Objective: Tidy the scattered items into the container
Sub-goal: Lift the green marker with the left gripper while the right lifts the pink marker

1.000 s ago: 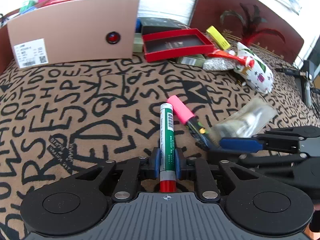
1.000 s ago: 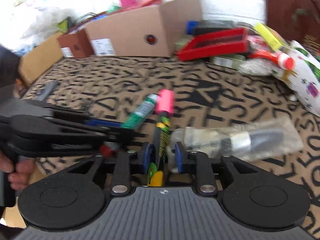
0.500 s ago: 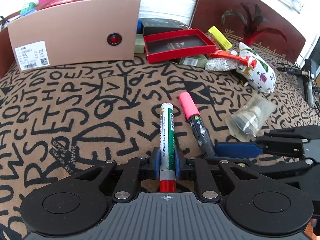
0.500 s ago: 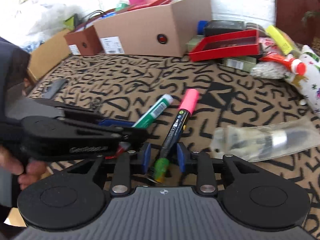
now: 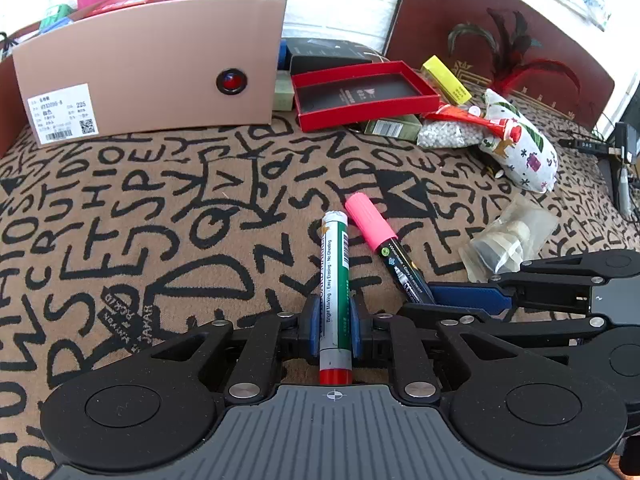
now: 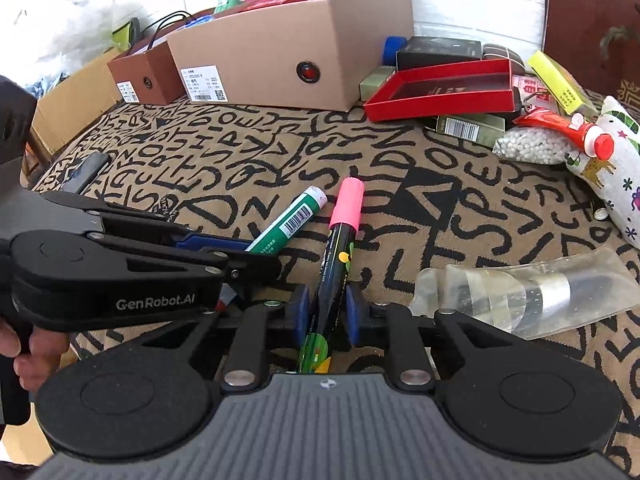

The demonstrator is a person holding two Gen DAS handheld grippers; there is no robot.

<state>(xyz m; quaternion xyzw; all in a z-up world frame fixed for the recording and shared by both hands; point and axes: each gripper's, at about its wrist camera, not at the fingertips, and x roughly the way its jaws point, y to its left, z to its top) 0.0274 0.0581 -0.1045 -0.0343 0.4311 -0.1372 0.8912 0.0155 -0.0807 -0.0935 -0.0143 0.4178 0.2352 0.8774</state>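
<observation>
A brown rug (image 5: 120,216) covered in black lettering fills both views. At far left, seen from the right wrist, a hand (image 6: 28,354) holds the left gripper (image 5: 335,322). Its blue pads are clamped on a green marker (image 5: 335,280), whose red end points back toward the camera; the log shows this grip easing open slightly. Just right of it, the right gripper (image 6: 323,312) is closing around a black marker (image 6: 334,276) with a pink cap; from the right wrist a thin gap seems to remain at each pad. The two markers lie side by side, their far ends close together. Further right lies a clear bag (image 6: 528,292) holding a dark object. Beyond, at the rug's far edge, stands an open cardboard box (image 5: 152,68), then a red tray (image 5: 360,96).
</observation>
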